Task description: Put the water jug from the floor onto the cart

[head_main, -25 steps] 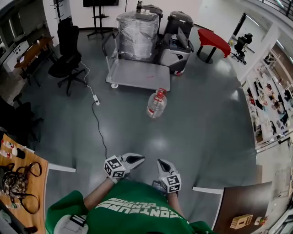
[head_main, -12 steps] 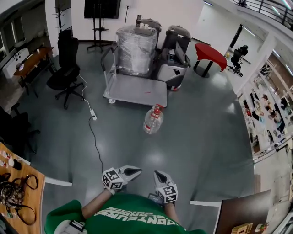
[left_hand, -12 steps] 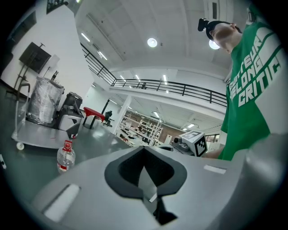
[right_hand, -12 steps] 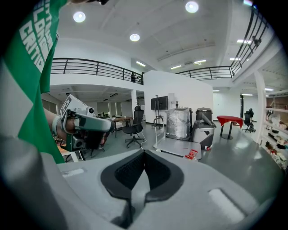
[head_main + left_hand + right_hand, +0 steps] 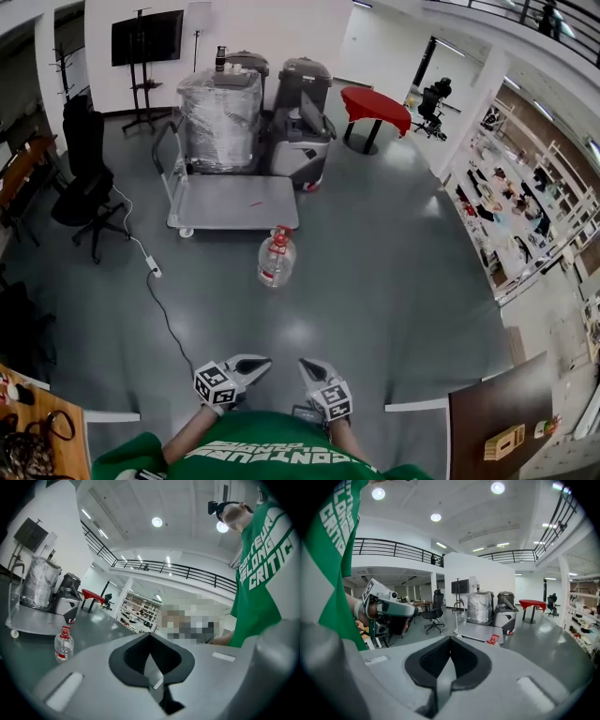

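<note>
While you stand back from the load, both claws sit low in the head view, just in front of your green shirt (image 5: 272, 457) and well apart from the water jug (image 5: 276, 262). Your left claw (image 5: 255, 364) is closed, its dark pads meeting in a seam with nothing between them. Your right claw (image 5: 311, 367) is the same: pads pressed together and empty. The two claws are side by side with a small gap, tips angled slightly toward each other.

The jug stands upright on the grey floor (image 5: 403, 281). It is clear plastic with a red cap and a red label, and it sits just in front of the cart's near edge, close to the right corner. Whether it touches the cart (image 5: 234, 202) cannot be told. The cart is a flat grey platform on wheels with a handle at its far end. The near part of its deck is bare, and a bundle wrapped in clear film (image 5: 218, 117) stands on the far part.

Two dark grey bins (image 5: 300, 122) stand just right of the cart, and a red table (image 5: 375, 103) stands beyond them. A black office chair (image 5: 84, 183) is to the left, with a cable and power strip (image 5: 153, 272) lying on the floor between it and the jug.
</note>
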